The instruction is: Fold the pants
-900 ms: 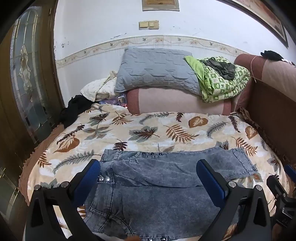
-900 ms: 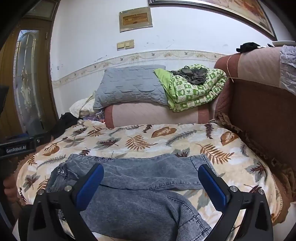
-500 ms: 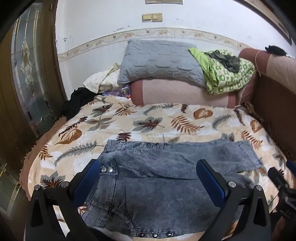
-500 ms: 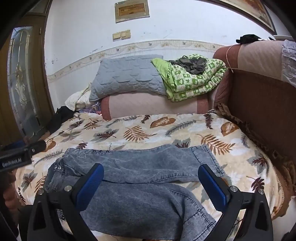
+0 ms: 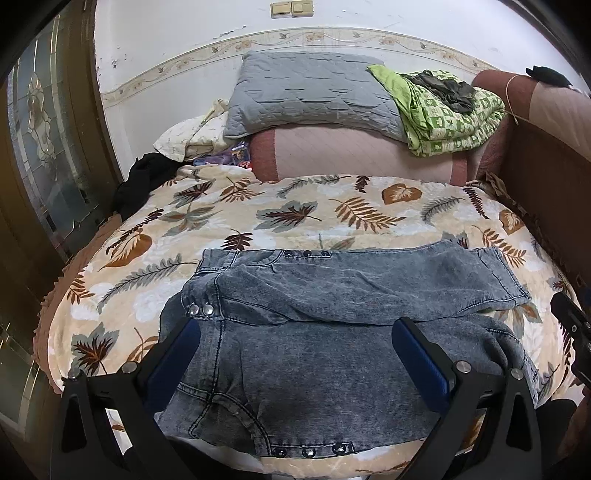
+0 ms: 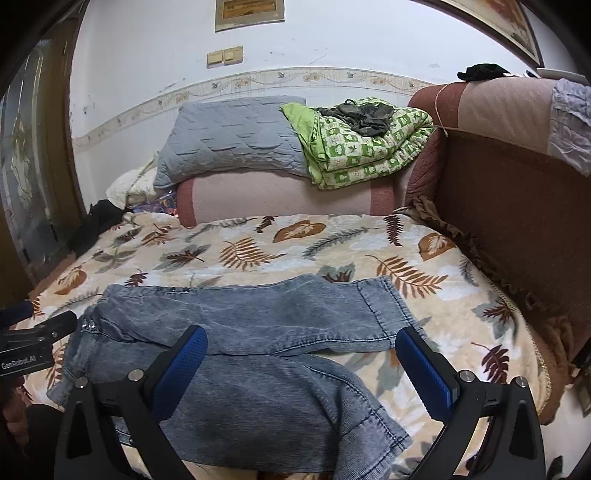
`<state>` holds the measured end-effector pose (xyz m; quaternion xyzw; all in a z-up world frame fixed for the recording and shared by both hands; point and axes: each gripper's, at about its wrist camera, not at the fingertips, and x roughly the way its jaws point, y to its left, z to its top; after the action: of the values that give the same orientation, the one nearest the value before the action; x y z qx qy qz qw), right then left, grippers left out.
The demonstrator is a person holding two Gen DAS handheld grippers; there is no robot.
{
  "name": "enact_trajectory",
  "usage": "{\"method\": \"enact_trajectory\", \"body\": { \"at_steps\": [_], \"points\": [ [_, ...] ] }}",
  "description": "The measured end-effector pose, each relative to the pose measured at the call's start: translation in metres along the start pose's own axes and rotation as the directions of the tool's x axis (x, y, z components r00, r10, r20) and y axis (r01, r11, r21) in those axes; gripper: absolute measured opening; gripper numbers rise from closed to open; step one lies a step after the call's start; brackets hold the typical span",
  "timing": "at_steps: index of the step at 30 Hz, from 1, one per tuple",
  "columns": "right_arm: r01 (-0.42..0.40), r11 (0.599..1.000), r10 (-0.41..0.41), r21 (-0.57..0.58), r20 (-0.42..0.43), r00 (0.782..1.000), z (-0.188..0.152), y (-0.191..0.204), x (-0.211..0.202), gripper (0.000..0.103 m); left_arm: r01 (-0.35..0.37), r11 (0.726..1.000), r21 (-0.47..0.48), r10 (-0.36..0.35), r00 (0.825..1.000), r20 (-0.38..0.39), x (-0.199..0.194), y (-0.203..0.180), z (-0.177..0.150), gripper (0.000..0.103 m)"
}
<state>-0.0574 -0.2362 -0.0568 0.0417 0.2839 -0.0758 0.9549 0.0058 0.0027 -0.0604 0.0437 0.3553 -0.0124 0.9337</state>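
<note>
- Grey-blue denim pants [image 5: 332, 332] spread flat on leaf-print bed cover [image 5: 295, 206] — waist left, legs right, near edge.
- Left gripper [image 5: 295, 350] over waist — fingers wide apart, holding nothing.
- Right gripper [image 6: 301, 360] over legs — fingers wide apart, holding nothing.

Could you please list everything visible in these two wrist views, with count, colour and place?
Pants: one, grey-blue denim, spread flat on the near part of the bed.
Bedspread: one, cream with brown and grey leaves, covering the bed.
Pillow: one, grey quilted, on the pink bolster.
Bolster: one, pink, at the wall.
Blanket: one, green patterned, folded beside the pillow.
Black garment: one, at the bed's left edge.
Light switches: two plates, beige, on the wall.
Left gripper: blue pads, open, above the pants.
Right gripper: blue pads, open, above the pants.
</note>
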Motion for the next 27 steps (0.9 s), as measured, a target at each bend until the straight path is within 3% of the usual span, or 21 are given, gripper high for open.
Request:
{"method": "enact_trajectory", "body": {
  "at_steps": [16,21,25,27],
  "points": [
    [0.002,1.000,-0.002,-0.016,-0.028,1.000,-0.001,-0.001,0.007,0.103,-0.043,0.999,-0.009,0.042,0.999,-0.033,0.016,0.022,-0.003,0.103],
    [0.016,1.000,-0.016,-0.003,-0.054,0.998,-0.001,-0.016,0.016,0.103,-0.168,0.983,-0.080,0.162,0.984,-0.077,0.035,0.081,-0.006,0.103],
    [0.024,0.999,-0.022,0.030,-0.090,0.996,0.004,-0.037,0.031,0.103,-0.300,0.945,-0.131,0.289,0.952,-0.097,0.048,0.139,0.000,0.103],
    [0.028,0.999,-0.023,0.047,-0.113,0.993,0.008,-0.047,0.042,0.103,-0.321,0.936,-0.146,0.307,0.945,-0.112,0.058,0.162,0.009,0.103]
  ]
}}
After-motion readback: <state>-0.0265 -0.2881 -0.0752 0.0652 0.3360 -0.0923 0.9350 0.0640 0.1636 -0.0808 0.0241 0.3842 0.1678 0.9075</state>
